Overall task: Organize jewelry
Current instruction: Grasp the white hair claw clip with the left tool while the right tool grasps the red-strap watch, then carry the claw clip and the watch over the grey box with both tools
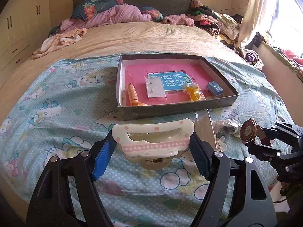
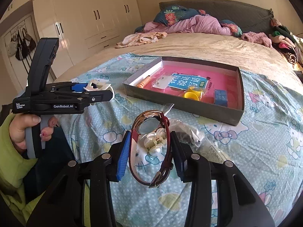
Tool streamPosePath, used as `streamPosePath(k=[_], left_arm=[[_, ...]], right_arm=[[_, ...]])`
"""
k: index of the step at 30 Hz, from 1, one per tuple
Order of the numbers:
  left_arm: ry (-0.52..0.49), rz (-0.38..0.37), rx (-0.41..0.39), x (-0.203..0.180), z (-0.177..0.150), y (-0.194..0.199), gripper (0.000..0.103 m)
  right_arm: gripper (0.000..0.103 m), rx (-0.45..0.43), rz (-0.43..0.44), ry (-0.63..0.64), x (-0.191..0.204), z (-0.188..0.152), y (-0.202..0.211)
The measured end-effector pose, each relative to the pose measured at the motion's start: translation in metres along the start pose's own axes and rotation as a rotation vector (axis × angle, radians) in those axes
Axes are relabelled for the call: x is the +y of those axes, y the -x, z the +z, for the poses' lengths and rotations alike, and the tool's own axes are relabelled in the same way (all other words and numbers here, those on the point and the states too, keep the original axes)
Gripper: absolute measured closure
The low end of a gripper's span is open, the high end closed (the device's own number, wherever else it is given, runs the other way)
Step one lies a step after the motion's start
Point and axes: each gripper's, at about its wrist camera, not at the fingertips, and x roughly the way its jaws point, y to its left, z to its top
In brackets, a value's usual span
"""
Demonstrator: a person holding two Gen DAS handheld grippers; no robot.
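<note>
I see the bed (image 1: 132,36) filling both views, its beige cover overlaid near me by a pale blue cartoon-cat sheet (image 1: 62,98). On that sheet lies a shallow dark-walled box (image 1: 170,108) with a pink lining. A blue-covered booklet (image 1: 170,81) lies flat in the middle of it. Over the booklet's near left corner lies a clear packet with a white card (image 1: 155,90); an orange coiled hair tie (image 1: 133,94) sits by the left wall, a yellow piece in plastic wrap (image 1: 195,92) lies just right of the packet, and a small blue box (image 1: 214,89) sits near the right wall.

My left hand-held gripper (image 1: 152,151) is clamped on a cream hair claw clip (image 1: 153,141) with a pink checked band, each blue pad pressed against one end of it, held above the sheet on the near side of the box. My right hand-held gripper (image 2: 149,155) grips a wristwatch (image 2: 151,132) with a dark red strap, the pads squeezing the strap loop, the round gold-rimmed case toward the box. Under the watch, on the sheet, lies a small pale claw clip (image 2: 157,143), and beside it a crumpled clear bag (image 2: 191,136).

In the right view, a hand (image 2: 24,130) in a lime-green sleeve holds the left gripper's handle.
</note>
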Motion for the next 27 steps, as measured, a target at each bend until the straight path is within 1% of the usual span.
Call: streamPosePath(k=[8,19,27], left_arm=[[0.038,-0.004,-0.02,0.011,0.011,0.002,0.036],[0.02,-0.023,-0.03,0.0,0.029,-0.007,0.036],[-0.015,-0.033,-0.03,-0.012,0.05,-0.021,0.036]], right_arm=[[0.063,-0.039,-0.005,0.019,0.001,0.024,-0.002],[0.063,-0.088,-0.038,0.016,-0.013,0.048,0.0],[0.063,-0.123,-0.083,0.005,-0.035,0.065,0.004]])
